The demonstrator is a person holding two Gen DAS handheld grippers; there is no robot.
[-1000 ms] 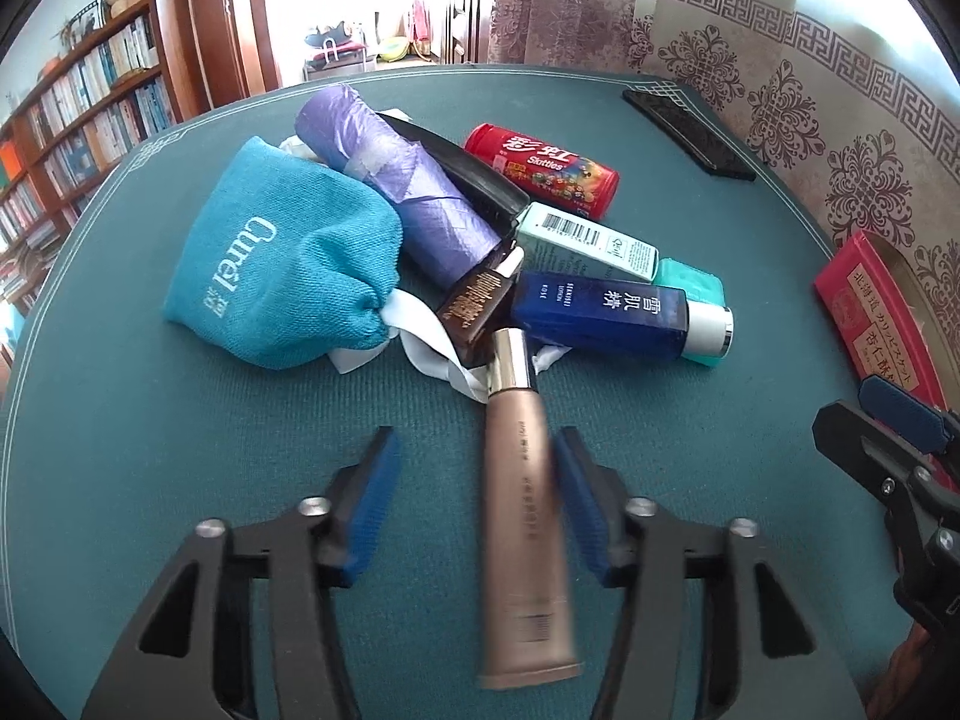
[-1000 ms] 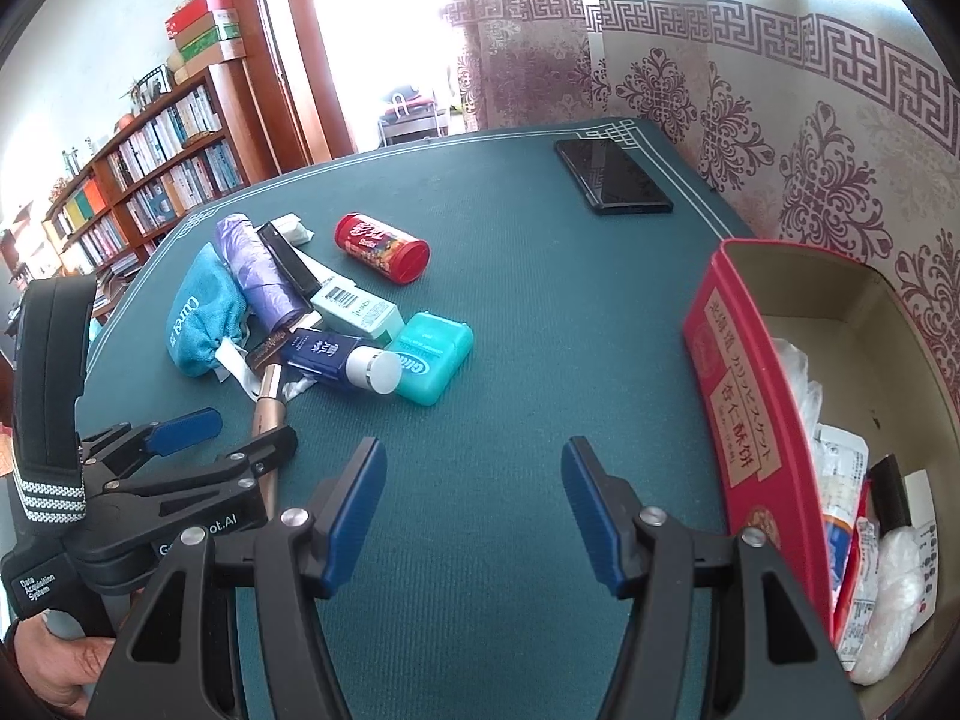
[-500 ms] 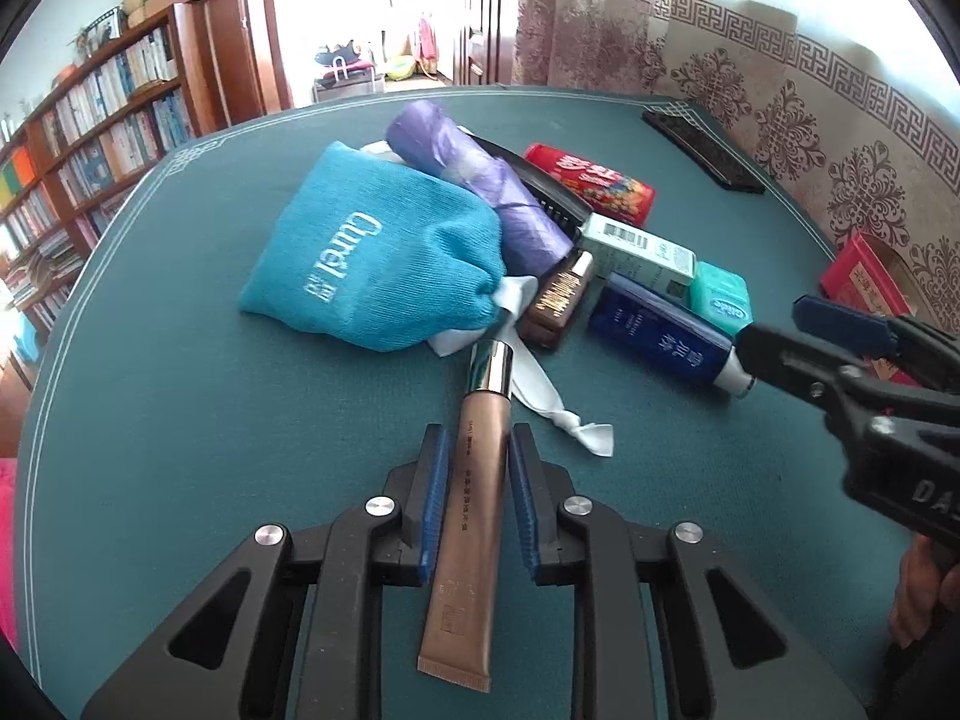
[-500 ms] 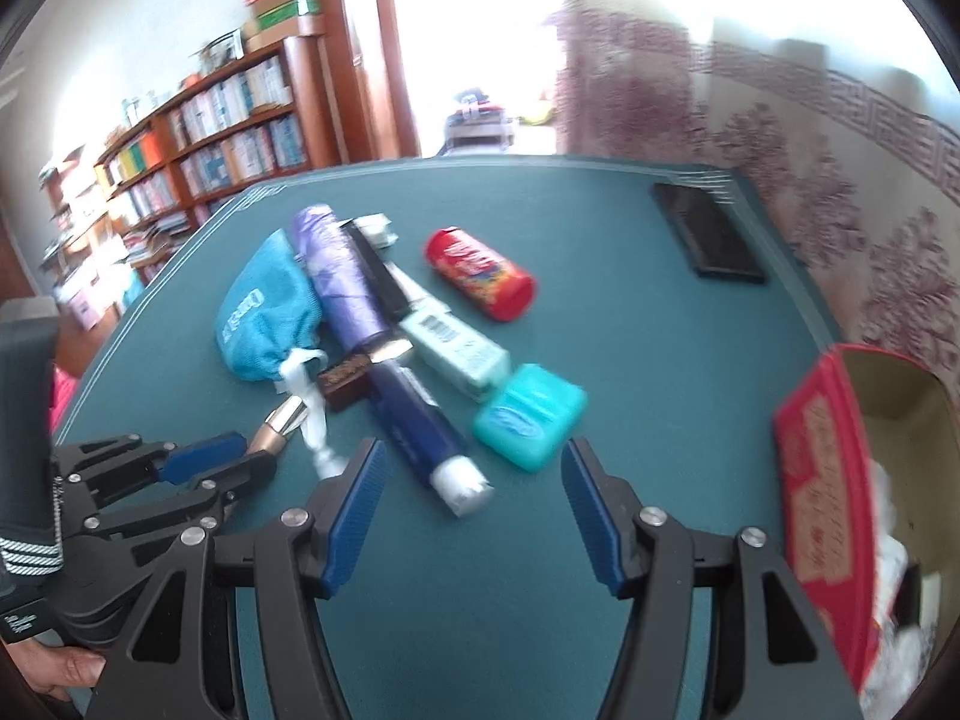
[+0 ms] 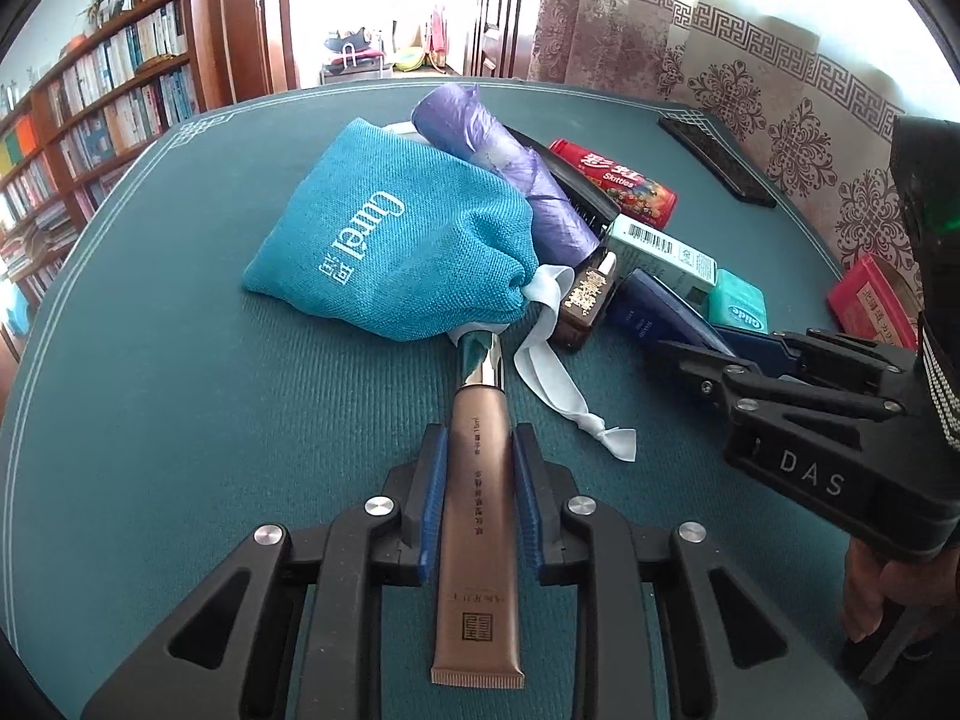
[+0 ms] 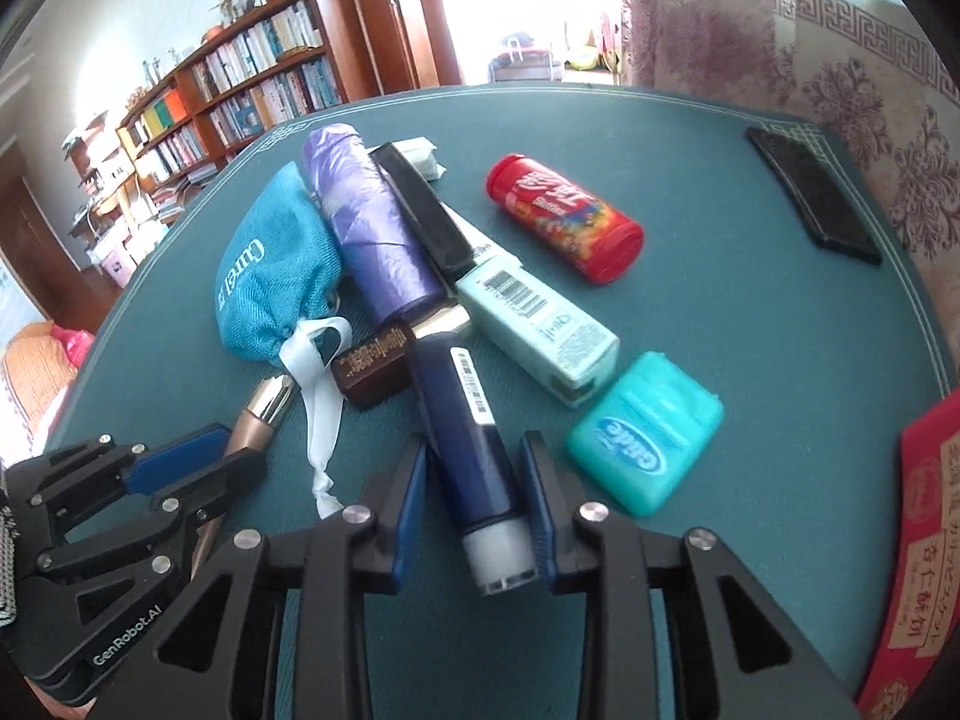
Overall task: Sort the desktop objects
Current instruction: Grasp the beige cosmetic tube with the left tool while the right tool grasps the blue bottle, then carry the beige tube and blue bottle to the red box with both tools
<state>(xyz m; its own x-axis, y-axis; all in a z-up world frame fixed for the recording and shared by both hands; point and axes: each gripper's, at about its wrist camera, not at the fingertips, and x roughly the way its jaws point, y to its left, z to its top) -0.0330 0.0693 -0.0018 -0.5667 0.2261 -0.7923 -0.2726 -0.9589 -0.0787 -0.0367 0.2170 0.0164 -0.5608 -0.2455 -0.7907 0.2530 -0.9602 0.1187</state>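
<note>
My left gripper (image 5: 478, 444) is shut on a bronze tube (image 5: 480, 570) that lies on the green table, its metallic cap under the edge of a teal Curel pouch (image 5: 390, 240). In the right wrist view my right gripper (image 6: 475, 450) straddles a dark blue bottle (image 6: 468, 432) with a white cap. Its jaws are closing: the right pad is at the bottle's side and a thin gap shows at the left pad. The left gripper (image 6: 180, 468) also appears at the lower left of that view.
Beside the blue bottle lie a brown mini bottle (image 6: 375, 366), a mint box (image 6: 540, 324), a teal floss case (image 6: 645, 432), a red Skittles can (image 6: 564, 216), a purple roll (image 6: 372, 240) and a black bar (image 6: 426, 216). A phone (image 6: 810, 198) lies far right, a red box (image 6: 924, 516) near right.
The left jaws closed on the bronze tube. The right gripper swung left from the bare table to the blue bottle, and its jaws narrowed around it.
</note>
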